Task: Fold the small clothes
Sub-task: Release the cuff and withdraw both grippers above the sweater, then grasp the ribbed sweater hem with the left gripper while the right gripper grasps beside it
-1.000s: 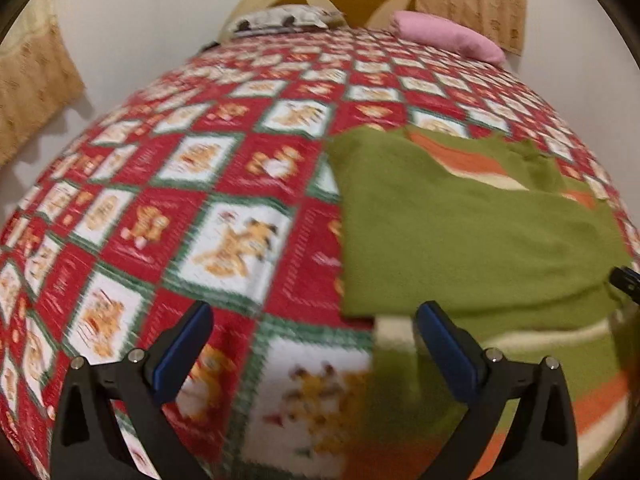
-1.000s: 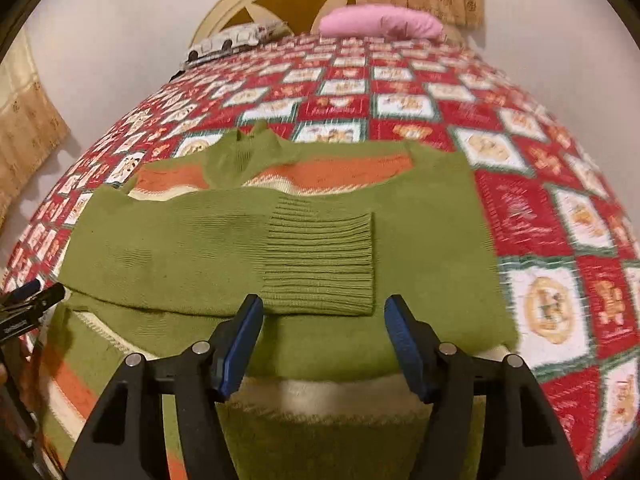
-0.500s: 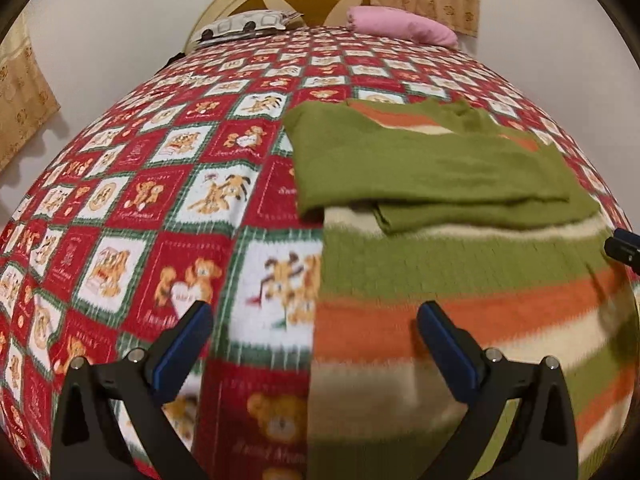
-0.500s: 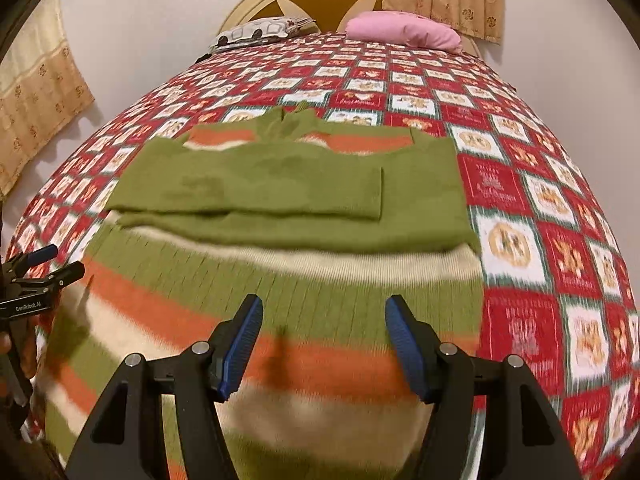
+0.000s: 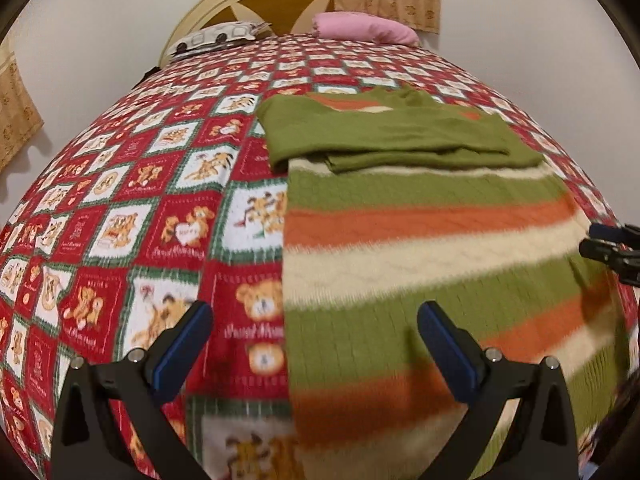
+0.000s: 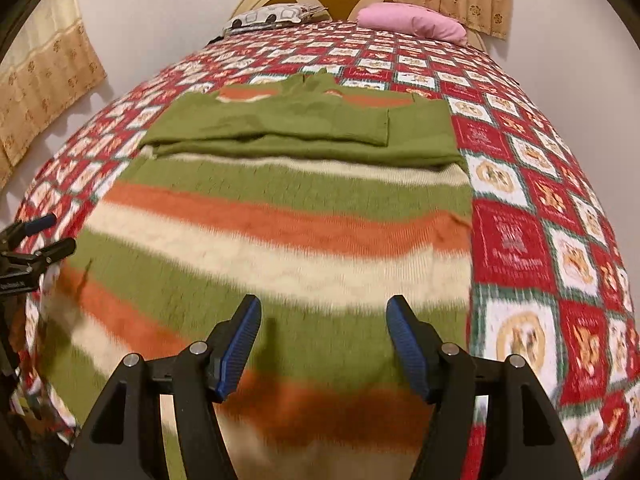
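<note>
A pink pillow (image 6: 412, 24) and a patterned pillow (image 6: 276, 16) lie at the bed's head edge, by the headboard (image 5: 276, 4). On the quilt (image 5: 132, 200), nearer the foot edge, the striped sweater (image 6: 280, 216) lies flat, green sleeves folded across its chest. Left gripper (image 5: 316, 344) and right gripper (image 6: 324, 344) hover over it, jaws apart, holding nothing.

A bed (image 5: 120, 184) covered by a red, green and white patchwork quilt with bear pictures. A striped green, orange and cream sweater (image 5: 420, 240) lies flat on it, sleeves folded across. A pink pillow (image 6: 412, 22) and a patterned pillow (image 6: 272, 16) rest by the headboard.
</note>
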A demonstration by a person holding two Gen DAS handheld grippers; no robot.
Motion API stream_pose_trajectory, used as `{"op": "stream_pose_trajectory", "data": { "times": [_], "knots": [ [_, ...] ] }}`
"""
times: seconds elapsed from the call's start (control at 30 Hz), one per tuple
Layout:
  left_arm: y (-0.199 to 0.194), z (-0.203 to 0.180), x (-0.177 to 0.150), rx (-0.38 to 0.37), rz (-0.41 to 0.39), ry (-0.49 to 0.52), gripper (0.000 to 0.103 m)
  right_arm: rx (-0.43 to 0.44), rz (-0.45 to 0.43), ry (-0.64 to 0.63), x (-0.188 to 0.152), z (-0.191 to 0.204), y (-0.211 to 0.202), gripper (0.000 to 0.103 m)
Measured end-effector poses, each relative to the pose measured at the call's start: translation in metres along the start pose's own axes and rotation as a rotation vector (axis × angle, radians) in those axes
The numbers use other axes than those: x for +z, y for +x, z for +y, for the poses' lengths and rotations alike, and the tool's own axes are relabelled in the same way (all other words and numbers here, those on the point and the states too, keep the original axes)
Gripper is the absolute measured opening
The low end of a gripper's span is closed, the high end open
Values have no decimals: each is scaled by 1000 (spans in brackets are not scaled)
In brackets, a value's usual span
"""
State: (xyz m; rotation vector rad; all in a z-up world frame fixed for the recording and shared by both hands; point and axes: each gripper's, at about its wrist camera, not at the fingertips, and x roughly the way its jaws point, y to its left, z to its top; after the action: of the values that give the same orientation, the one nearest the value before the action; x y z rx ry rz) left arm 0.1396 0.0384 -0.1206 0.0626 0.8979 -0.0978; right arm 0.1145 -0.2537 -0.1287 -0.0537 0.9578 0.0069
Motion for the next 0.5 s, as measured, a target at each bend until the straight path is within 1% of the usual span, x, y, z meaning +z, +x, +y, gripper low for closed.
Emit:
{"op": "stream_pose_trajectory", "data": {
  "times": [0.13,0.2,0.27,0.33,0.37,0.47,0.5],
  "knots": [
    [-14,2,-23,4,2,20,103,2,16,-20,-22,7,-10,67],
    [-20,5,-38,13,18,15,103,9,26,-24,-30,10,-13,67],
    [-26,7,-51,2,31,6,102,12,23,-26,-36,13,-16,67],
    [-32,9,-63,-3,42,-8,96,4,14,-32,-44,17,-21,67],
    [-36,11,-70,-16,48,-25,94,1,9,-33,-46,18,-22,67],
    [-41,10,-86,-64,77,-62,84,3,-4,-28,-54,22,-28,67],
    [-42,8,-90,-83,84,-66,76,8,-9,-23,-57,24,-30,67]
  ]
}}
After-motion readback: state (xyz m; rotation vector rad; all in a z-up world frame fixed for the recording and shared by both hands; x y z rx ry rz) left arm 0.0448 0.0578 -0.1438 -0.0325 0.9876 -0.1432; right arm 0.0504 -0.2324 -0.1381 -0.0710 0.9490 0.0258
